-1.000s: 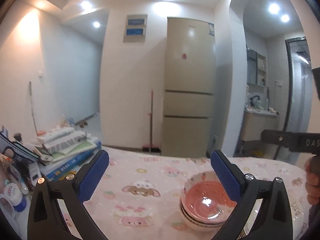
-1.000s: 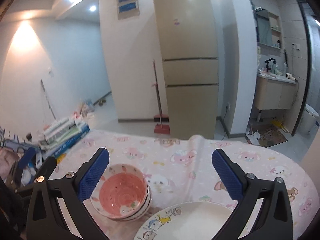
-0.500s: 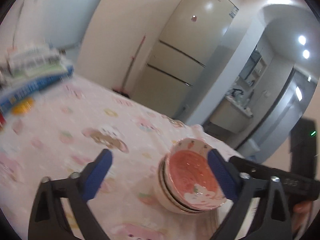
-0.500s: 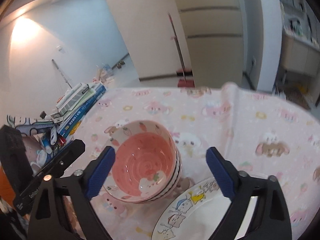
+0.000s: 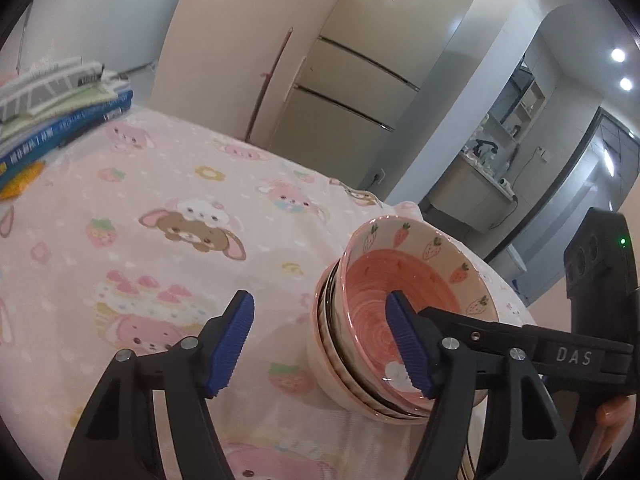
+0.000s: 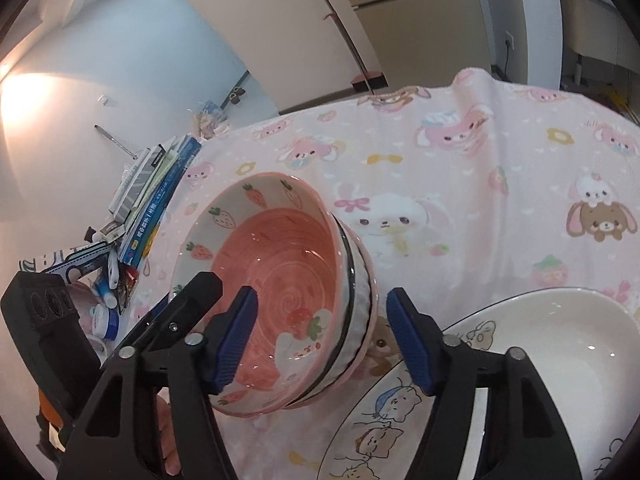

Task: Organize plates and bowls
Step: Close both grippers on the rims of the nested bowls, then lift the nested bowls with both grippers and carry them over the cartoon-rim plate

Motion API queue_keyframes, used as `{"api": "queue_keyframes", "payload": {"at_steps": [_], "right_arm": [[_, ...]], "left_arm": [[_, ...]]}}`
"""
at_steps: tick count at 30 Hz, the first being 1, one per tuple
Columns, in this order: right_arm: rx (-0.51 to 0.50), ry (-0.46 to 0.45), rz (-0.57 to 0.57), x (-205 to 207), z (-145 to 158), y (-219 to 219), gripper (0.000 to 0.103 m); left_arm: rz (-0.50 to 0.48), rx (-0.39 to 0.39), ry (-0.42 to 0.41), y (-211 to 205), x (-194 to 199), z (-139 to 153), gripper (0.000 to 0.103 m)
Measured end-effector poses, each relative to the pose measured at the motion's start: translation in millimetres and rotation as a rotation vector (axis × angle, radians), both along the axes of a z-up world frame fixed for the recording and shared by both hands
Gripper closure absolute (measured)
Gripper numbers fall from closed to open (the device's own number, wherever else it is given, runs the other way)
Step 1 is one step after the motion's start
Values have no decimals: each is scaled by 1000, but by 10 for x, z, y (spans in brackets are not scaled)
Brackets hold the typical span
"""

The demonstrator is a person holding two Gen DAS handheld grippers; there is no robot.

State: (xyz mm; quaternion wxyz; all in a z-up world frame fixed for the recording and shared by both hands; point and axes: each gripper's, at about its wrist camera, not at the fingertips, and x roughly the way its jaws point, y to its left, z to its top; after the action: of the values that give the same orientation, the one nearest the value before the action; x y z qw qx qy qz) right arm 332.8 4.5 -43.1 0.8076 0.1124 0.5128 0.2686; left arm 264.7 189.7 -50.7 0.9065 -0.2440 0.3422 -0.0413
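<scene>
Over the bowl stack point(image 6: 280, 280), both grippers' jaws have dropped closer, closing.

"das" in pale letters on the right gripper point(image 5: 460, 312); book spines point(image 5: 60, 128) look too blurred to read.

A stack of bowls point(image 6: 280, 292), the top one pink inside with a strawberry-printed rim, sits upright on the tabletop. At its four o'clock, just beside it, lies a white cartoon-printed plate point(image 6: 520, 360).

Black gripper point(image 5: 326, 346), ribbed blue pads point(image 5: 230, 346)
</scene>
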Motion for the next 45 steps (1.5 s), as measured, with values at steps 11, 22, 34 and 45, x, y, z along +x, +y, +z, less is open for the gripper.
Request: {"api": "queue_keyframes", "payload": {"at_steps": [11, 22, 34, 45], "right_arm": [[-3, -52, -34, -10, -28, -12, 46], [-72, -82, -22, 6, -47, 6, 72], [62, -42, -58, 43, -76, -127, 76], [55, -58, -45, -33, 35, -45, 77]], "left_arm": [[-6, -284, 137, 149, 138, -339, 33], [-100, -419, 172, 46, 226, -470, 34], [-13, -408, 200, 208, 60, -508, 58], [13, -378, 193, 205, -32, -325, 58]]}}
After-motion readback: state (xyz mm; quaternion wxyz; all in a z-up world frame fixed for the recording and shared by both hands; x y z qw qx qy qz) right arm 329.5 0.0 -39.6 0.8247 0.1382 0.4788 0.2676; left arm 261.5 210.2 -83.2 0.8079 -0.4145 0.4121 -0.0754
